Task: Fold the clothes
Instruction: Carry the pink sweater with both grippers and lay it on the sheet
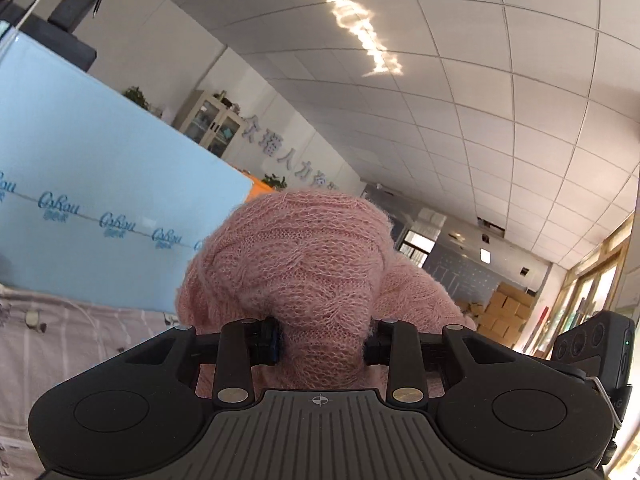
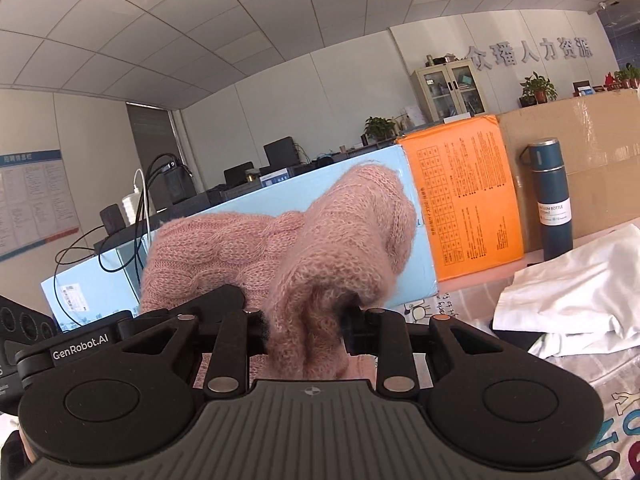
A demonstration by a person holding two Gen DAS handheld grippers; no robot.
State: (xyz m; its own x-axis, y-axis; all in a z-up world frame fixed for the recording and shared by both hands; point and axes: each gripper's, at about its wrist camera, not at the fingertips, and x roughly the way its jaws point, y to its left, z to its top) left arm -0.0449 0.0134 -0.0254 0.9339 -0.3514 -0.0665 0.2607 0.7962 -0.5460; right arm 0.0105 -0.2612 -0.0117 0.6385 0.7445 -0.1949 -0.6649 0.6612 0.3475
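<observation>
A fuzzy pink cable-knit sweater (image 1: 296, 264) is bunched up in the air and fills the centre of the left wrist view. My left gripper (image 1: 323, 342) is shut on a thick fold of it. The same pink sweater (image 2: 288, 256) shows in the right wrist view, where my right gripper (image 2: 304, 332) is shut on another bunch of it. Both grippers point upward toward the ceiling. The fingertips are buried in the knit. The left gripper's body (image 2: 24, 332) shows at the far left of the right wrist view.
A light blue box (image 1: 88, 200) stands behind at left, an orange box (image 2: 468, 196) and a cardboard box (image 2: 580, 152) at right. A dark blue vacuum bottle (image 2: 548, 200) stands by them. A white garment (image 2: 572, 292) lies on the patterned cloth surface (image 2: 592, 400).
</observation>
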